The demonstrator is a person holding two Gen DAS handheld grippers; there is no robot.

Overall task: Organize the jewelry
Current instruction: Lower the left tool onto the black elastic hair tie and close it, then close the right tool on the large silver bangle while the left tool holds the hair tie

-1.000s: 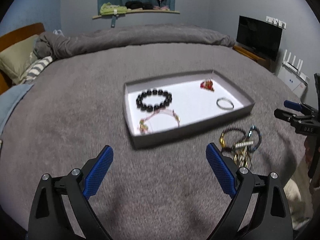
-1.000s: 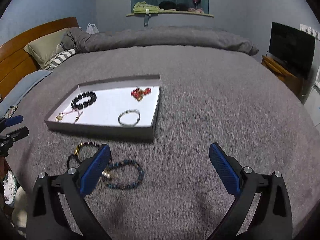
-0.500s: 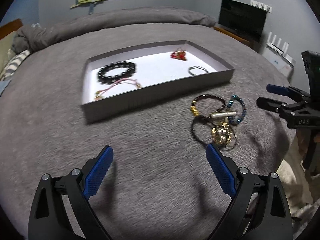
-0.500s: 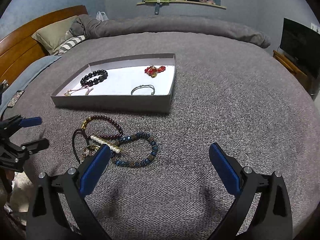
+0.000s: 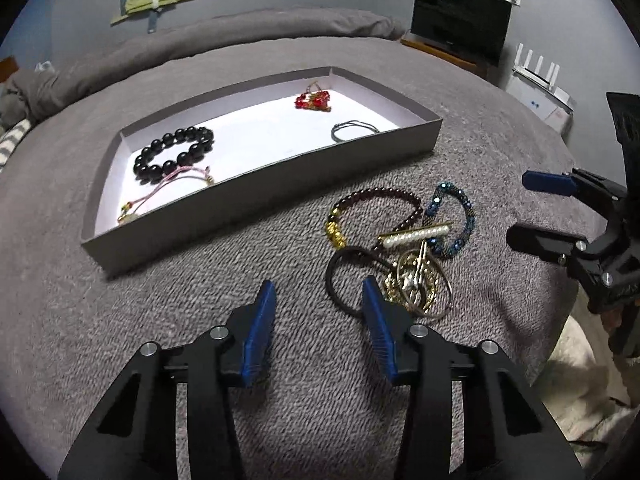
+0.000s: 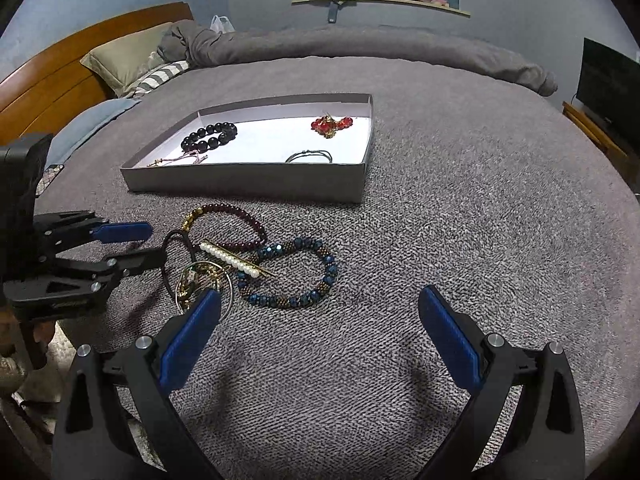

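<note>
Jewelry tangle point(image 5: 404, 248) of beaded bracelets, pearl bar and gold rings lies on a grey bedspread point(image 5: 200, 340), just beside a shallow grey cardboard tray point(image 5: 280, 168).
Left gripper point(image 5: 318, 300) hovers near the tangle, fingers narrowly parted and empty; right gripper point(image 6: 320, 312) is spread wide, empty. No legible writing.

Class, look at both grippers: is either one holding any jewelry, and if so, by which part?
Neither. The left gripper and the right gripper are both open and empty; the jewelry pile lies loose on the bed.
</note>
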